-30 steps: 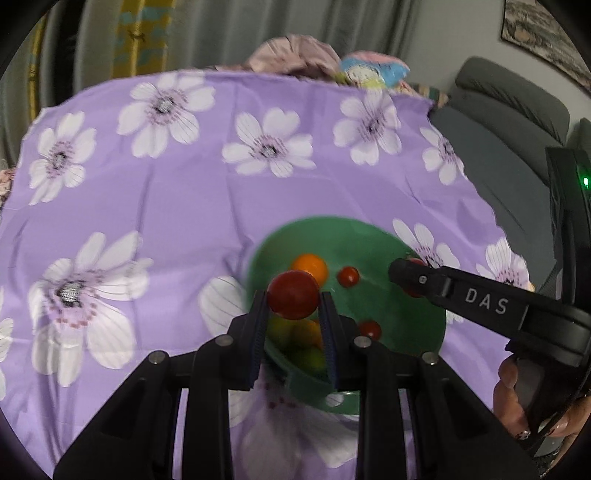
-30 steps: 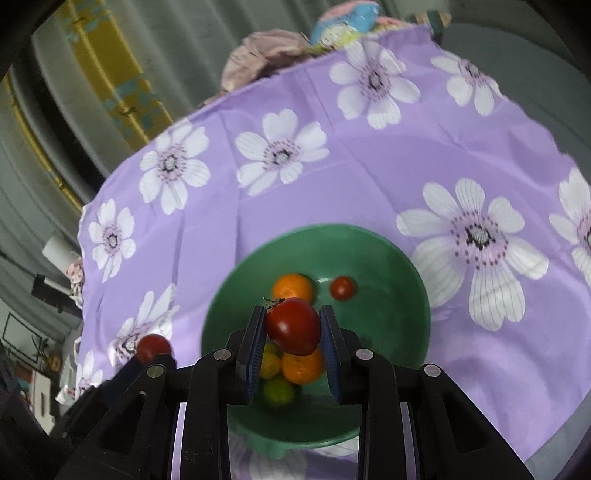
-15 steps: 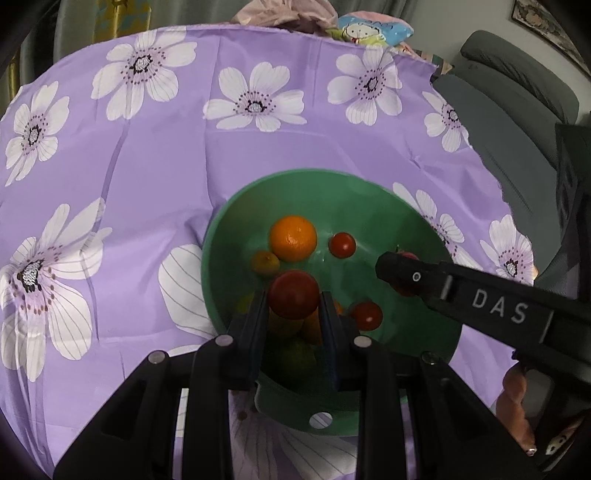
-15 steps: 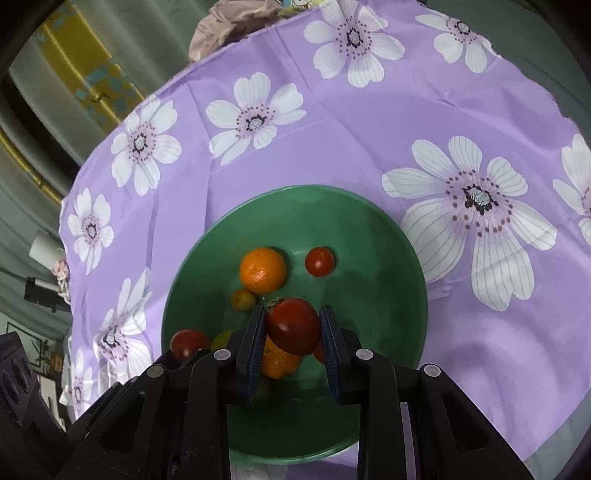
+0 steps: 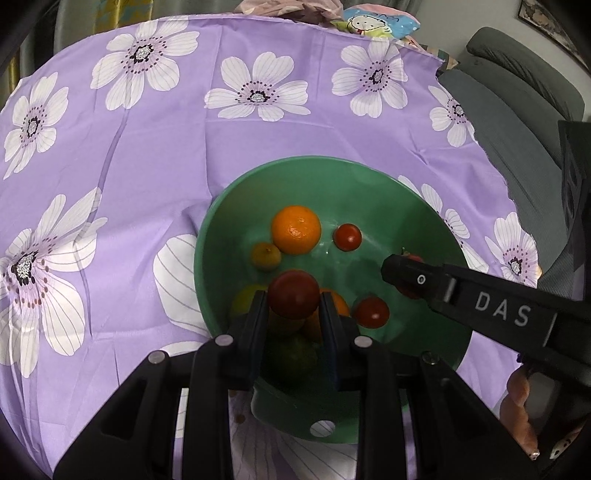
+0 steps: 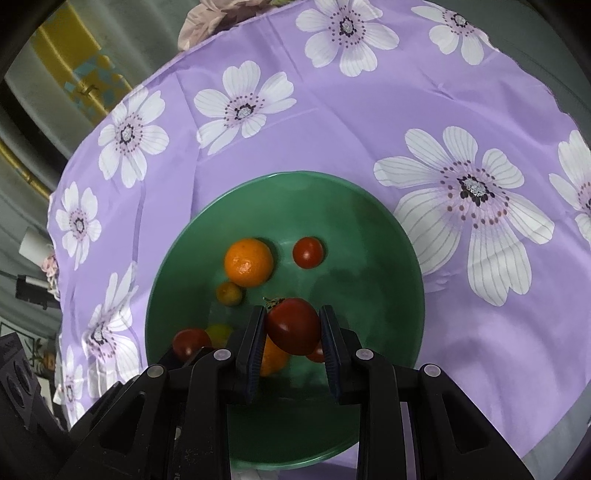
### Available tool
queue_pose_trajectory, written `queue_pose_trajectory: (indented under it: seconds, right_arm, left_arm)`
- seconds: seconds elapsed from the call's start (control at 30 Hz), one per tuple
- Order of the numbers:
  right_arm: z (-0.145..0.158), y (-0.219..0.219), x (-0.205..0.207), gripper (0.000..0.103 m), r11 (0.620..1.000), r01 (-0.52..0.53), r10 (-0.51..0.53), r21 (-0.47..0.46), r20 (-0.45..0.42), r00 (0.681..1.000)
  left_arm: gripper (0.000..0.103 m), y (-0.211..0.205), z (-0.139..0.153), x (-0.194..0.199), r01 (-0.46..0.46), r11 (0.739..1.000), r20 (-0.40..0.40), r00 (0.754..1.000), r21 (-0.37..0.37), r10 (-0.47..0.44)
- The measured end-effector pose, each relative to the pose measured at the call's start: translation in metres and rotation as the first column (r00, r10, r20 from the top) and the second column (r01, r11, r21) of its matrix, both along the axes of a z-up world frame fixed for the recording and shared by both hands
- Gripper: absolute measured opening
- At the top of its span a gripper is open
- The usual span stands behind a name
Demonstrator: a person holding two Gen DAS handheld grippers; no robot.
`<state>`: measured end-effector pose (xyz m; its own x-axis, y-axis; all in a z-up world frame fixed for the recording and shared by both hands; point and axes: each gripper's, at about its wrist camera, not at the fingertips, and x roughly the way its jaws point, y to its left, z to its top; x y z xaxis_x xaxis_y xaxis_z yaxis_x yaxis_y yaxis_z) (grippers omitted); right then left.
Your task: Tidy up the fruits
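Fruits: most lie in the green bowl (image 5: 417, 206) on the purple flowered cloth (image 5: 147, 155) that covers the surface; two dark red tomatoes are held above the bowl, one in each gripper.
Left gripper (image 5: 293, 314): jaws clenched on a dark red tomato (image 5: 293, 298), hanging over the near part of the bowl.
Right gripper (image 6: 293, 334): jaws clenched on a second dark red tomato with a bit of stem (image 6: 294, 325), also over the bowl; in the left wrist view its black finger marked DAS reaches in from the right, with a sliver of red at its tip.
Bowl contents, far side: a large orange (image 5: 295, 229), a small yellow-orange fruit (image 5: 265, 255) touching its lower left, and a small red tomato (image 5: 347, 237) just to the right of the orange.
Bowl contents, near side: another small red tomato (image 5: 371, 312), a yellow-green fruit (image 5: 247, 295), an orange one (image 6: 271, 356) and a dark green one (image 5: 291, 352), clustered under the left jaws and partly hidden.
Surroundings: a grey sofa (image 5: 517, 110) beyond the right edge of the cloth; a bundle of patterned fabric (image 5: 380, 22) at the far edge.
Person: fingers (image 5: 517, 410) show at the lower right of the left wrist view.
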<state>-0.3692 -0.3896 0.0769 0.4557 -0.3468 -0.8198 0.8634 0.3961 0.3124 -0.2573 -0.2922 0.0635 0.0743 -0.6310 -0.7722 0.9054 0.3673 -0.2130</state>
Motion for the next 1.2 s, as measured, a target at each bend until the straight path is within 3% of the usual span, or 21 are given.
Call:
queue_pose_trajectory:
  seconds: [0.13, 0.27, 0.4, 0.47, 0.67, 0.9, 1.2]
  right_arm:
    - [0.000, 0.000, -0.001, 0.029, 1.000, 0.008, -0.008, -0.002, -0.006, 1.000]
    - [0.001, 0.000, -0.001, 0.031, 1.000, 0.015, -0.016, -0.007, -0.014, 1.000]
    - [0.006, 0.001, -0.005, 0.047, 1.000, 0.014, -0.014, -0.019, 0.024, 1.000]
    - [0.010, 0.003, -0.008, 0.052, 0.999, 0.021, -0.020, -0.033, 0.037, 0.999]
    - [0.027, 0.010, -0.018, 0.065, 0.996, 0.029, -0.020, -0.080, 0.108, 0.994]
    - [0.042, 0.020, -0.022, 0.076, 0.991, 0.011, 0.011, -0.135, 0.159, 0.987]
    - [0.045, 0.023, -0.022, 0.077, 0.988, 0.008, 0.016, -0.155, 0.156, 0.988]
  left_arm:
    - [0.028, -0.001, 0.000, 0.000, 0.000, 1.000, -0.004, 1.000, 0.000, 0.000]
    - [0.041, -0.002, 0.001, -0.003, 0.040, 0.999, -0.024, 0.999, -0.002, -0.040]
    - [0.053, 0.003, 0.011, -0.007, 0.015, 1.000, 0.015, 1.000, -0.022, -0.015]
    - [0.061, 0.006, 0.018, -0.007, 0.004, 0.999, 0.035, 0.999, -0.039, -0.002]
    - [0.074, 0.026, 0.047, -0.008, -0.026, 0.994, 0.082, 0.996, -0.107, 0.035]
    - [0.075, 0.043, 0.065, -0.007, -0.063, 0.986, 0.107, 0.991, -0.157, 0.081]
    - [0.075, 0.048, 0.065, -0.008, -0.062, 0.986, 0.104, 0.991, -0.155, 0.079]
